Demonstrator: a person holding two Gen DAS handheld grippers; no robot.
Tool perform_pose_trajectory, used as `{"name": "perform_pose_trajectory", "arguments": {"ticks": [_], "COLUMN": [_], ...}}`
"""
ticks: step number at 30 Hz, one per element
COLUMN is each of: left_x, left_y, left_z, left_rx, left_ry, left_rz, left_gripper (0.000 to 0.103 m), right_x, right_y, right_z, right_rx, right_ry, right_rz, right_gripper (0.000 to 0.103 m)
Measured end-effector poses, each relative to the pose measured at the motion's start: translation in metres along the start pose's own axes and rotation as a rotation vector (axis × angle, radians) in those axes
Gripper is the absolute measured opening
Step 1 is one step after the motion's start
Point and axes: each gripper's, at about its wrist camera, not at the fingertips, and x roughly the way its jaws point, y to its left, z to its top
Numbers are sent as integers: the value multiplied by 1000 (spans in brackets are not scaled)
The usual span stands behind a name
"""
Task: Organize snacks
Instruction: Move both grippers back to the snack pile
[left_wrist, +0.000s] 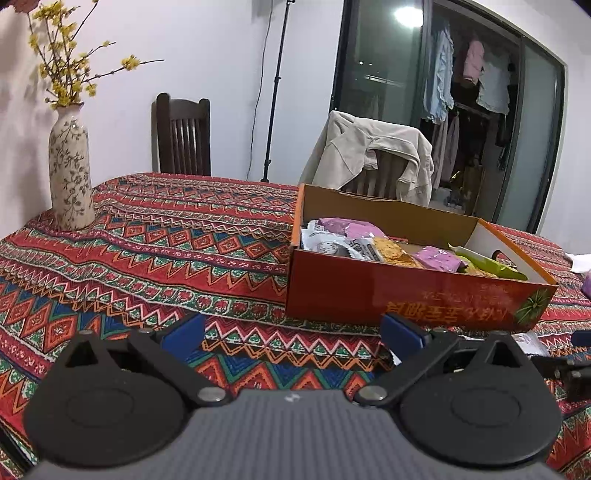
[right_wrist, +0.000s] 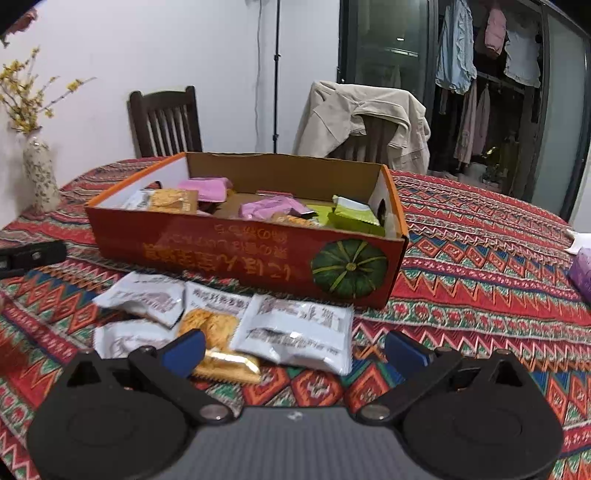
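Note:
An open orange cardboard box (left_wrist: 406, 295) (right_wrist: 240, 254) stands on the patterned tablecloth and holds pink, white, yellow and green snack packets (right_wrist: 273, 208). In the right wrist view several packets lie loose in front of the box: white ones (right_wrist: 295, 332) (right_wrist: 147, 299) and a gold-and-yellow one (right_wrist: 218, 339). My right gripper (right_wrist: 293, 347) is open and empty, low over these loose packets. My left gripper (left_wrist: 291, 332) is open and empty, above bare cloth left of the box's near corner.
A flowered vase (left_wrist: 70, 173) with yellow blossoms stands at the table's left. Two chairs stand behind the table, one draped with a beige jacket (left_wrist: 373, 155). A purple item (right_wrist: 581, 273) lies at the right edge. The left gripper's black body (right_wrist: 33, 254) shows left of the box.

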Motion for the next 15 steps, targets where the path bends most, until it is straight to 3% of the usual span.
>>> {"name": "perform_pose_trajectory", "arguments": {"ticks": [7, 12, 15], "left_x": [0, 2, 3], "left_y": [-1, 0, 1], "left_z": [-1, -2, -2], "left_rx": [8, 4, -4], "left_ry": [-12, -4, 0], "left_rz": [15, 26, 30], "left_gripper": [103, 103, 103], "right_x": [39, 49, 50], "right_y": [-5, -18, -17], "right_z": [9, 1, -1], "right_rx": [39, 121, 106], "right_ry": [59, 41, 33], "right_rz": [-31, 25, 20], "right_gripper": [103, 103, 103]}}
